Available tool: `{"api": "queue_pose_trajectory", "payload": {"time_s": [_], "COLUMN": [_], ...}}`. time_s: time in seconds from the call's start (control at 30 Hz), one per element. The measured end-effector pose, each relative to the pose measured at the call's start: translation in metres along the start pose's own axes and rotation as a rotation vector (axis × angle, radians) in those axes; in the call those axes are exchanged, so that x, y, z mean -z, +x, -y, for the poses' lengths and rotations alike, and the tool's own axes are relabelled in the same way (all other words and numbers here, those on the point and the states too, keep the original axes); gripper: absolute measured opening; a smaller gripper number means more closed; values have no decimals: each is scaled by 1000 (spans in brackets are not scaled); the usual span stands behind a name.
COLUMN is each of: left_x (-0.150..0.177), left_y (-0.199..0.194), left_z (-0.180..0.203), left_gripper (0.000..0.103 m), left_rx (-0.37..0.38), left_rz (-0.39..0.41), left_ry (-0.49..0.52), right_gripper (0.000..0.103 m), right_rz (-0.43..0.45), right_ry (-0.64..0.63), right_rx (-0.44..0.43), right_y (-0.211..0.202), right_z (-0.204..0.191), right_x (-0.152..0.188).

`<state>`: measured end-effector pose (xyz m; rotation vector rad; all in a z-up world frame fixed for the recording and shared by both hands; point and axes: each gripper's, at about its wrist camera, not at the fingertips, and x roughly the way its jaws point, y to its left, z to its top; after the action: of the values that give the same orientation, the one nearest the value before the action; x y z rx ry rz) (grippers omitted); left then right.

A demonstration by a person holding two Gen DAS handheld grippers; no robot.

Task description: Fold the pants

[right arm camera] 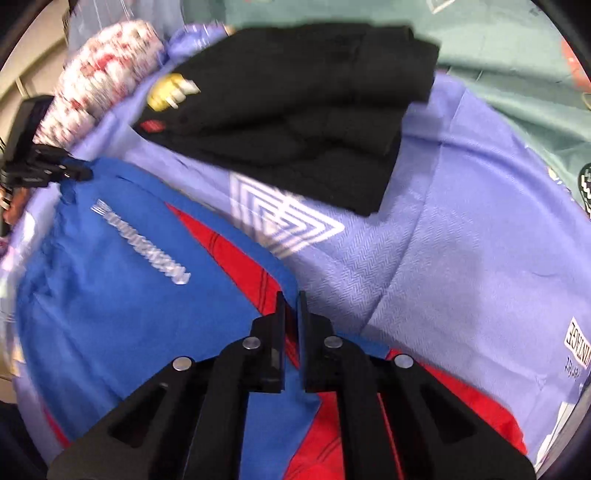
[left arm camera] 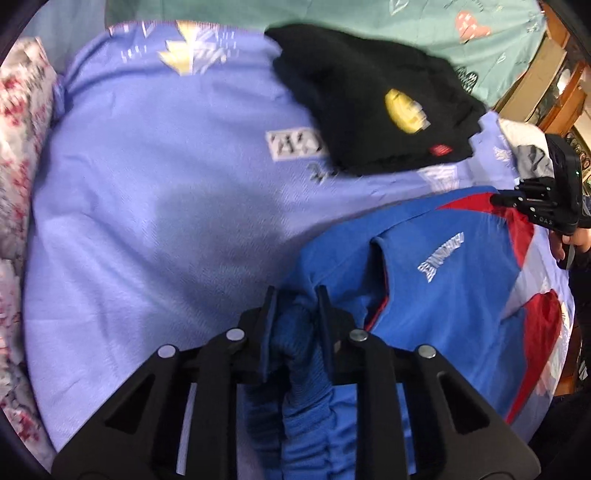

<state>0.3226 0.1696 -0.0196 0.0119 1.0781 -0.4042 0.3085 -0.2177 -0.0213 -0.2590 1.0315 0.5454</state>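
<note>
Blue cloth with red panels and a strip of white lettering: the pants. Lay rumpled over the near right part of a lilac bedcover, half flat, half bunched. Reached from the lower middle of the left wrist view out to its right edge.

Left gripper: clenched on the pants. Held a thick roll of ribbed blue fabric, seemingly the waistband, squeezed between both fingers and trailing back under the black linkage. Pointed steeply down at the bed. Seen from the right wrist view as well, at the far left, its tips on the blue edge of the garment.

Right gripper: closed almost to nothing, only a sliver of blue showing in the slit. Hovered over the seam where red met blue. Could not tell whether a thin fold was caught in it or merely lay behind. In the left wrist view sat at the far right, tips at the pants' outer edge, with part of a hand behind it.

Beyond the pants, apart from them: a folded black garment with a yellow badge and a small red tag. Rested on the same bedcover. Further back, pale green sheet. Along the left side, a white-and-red floral quilt. All somewhat blurred.
</note>
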Motion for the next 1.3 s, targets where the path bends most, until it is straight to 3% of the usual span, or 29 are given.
{"api": "queue_pose_trajectory", "payload": {"time_s": [0.23, 0.33, 0.57, 0.77, 0.8, 0.83, 0.87, 0.93, 1.0, 1.17, 1.3], "left_x": [33, 65, 146, 195, 199, 203, 206, 210, 212, 206, 208], "left_y": [-78, -107, -122, -104, -103, -104, -107, -114, -123, -132, -124], "left_z": [39, 52, 74, 76, 76, 75, 73, 69, 65, 59, 56], "left_gripper": [20, 20, 20, 25, 33, 51, 60, 70, 81, 88, 89], "left_rx": [39, 40, 24, -11, -15, -22, -38, -37, -25, -81, -40], "left_rz": [99, 124, 85, 21, 19, 23, 38, 61, 68, 51, 13], "left_ry": [85, 116, 118, 55, 43, 26, -4, -55, -109, -266, -445], "right_gripper": [5, 5, 5, 10, 10, 12, 13, 33, 46, 46, 47], "right_rz": [134, 130, -7, -55, -59, -58, -56, -49, -40, 26, 140], "right_ry": [-8, -14, -52, -30, -33, -37, -40, -40, -52, -37, 80], "right_rx": [-128, -198, -258, -223, -209, -199, -192, -208, -225, -231, -145], "right_y": [-102, -123, -103, -78, -75, -75, -74, -78, -82, -102, -121], "right_z": [-18, -50, -115, -132, -136, -138, -140, -142, -147, -147, -126], "right_x": [49, 85, 180, 214, 216, 217, 219, 219, 221, 219, 210]}}
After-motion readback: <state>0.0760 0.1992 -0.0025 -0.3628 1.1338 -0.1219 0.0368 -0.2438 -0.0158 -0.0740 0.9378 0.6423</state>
